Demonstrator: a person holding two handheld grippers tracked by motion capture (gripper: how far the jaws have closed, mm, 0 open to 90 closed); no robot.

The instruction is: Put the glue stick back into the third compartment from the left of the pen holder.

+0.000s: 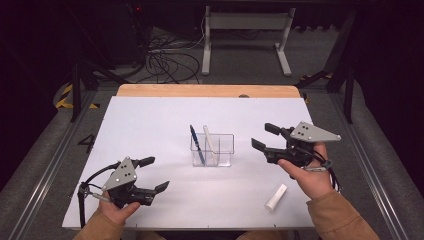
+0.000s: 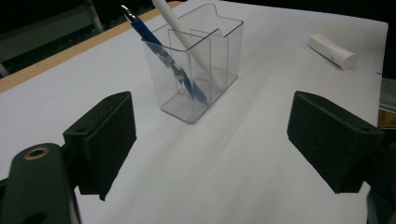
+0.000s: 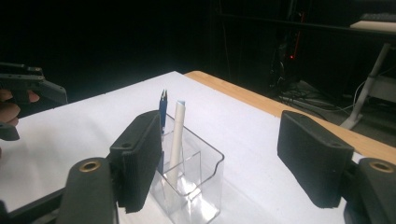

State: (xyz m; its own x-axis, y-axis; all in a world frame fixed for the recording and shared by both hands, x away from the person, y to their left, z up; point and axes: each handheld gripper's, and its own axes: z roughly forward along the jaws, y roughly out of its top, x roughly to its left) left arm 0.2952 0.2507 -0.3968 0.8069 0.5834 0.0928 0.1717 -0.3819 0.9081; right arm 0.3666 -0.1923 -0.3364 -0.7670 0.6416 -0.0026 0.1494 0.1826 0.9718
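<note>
In the high view, a clear plastic two-compartment holder is seen mid-table, already holding a blue pen and a white pen; a white capped marker is left lying near the right gripper. In both gripper views, jaws are spread, nothing held; the left gripper is empty too.

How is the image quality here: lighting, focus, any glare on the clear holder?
High view: the white table is evenly lit, the surroundings dark, the image soft. Left gripper view: the clear holder is sharp enough, with faint shadows beside it; the near jaws are slightly soft. Right gripper view: the background is nearly black and the holder's rim catches mild highlights.
</note>
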